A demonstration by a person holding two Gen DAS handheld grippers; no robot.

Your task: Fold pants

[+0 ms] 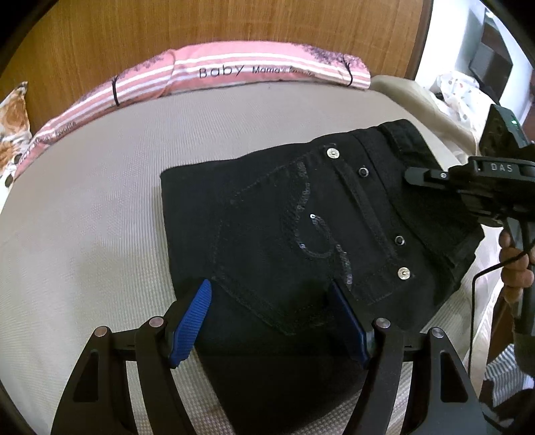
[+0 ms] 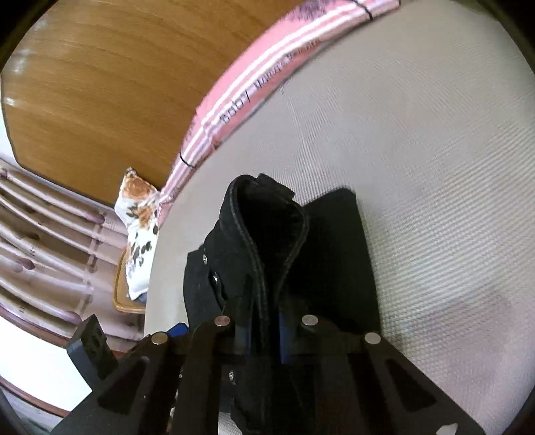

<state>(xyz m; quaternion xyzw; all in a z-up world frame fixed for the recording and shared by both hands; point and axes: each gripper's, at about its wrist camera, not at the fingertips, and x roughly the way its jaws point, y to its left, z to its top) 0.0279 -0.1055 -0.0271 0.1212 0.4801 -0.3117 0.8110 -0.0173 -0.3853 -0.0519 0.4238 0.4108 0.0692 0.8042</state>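
Note:
Black jeans (image 1: 284,217) lie folded on a beige mattress (image 1: 100,200), back pocket with its sequin pattern and studs facing up. My left gripper (image 1: 271,321) hovers open over their near edge, one blue pad (image 1: 194,318) on each side of the fabric and neither pressing it. My right gripper (image 1: 418,175) comes in from the right at the waistband, held by a hand (image 1: 515,264). In the right wrist view my right gripper (image 2: 264,331) is shut on the jeans' waistband (image 2: 264,234), which rises in a ridge in front of the fingers.
A pink striped pillow (image 1: 234,70) lies along the wooden headboard (image 1: 200,23) at the far edge of the bed. A floral cushion (image 2: 140,234) sits at the corner, with a curtain (image 2: 43,234) beyond. A cable (image 1: 474,301) hangs from the right gripper.

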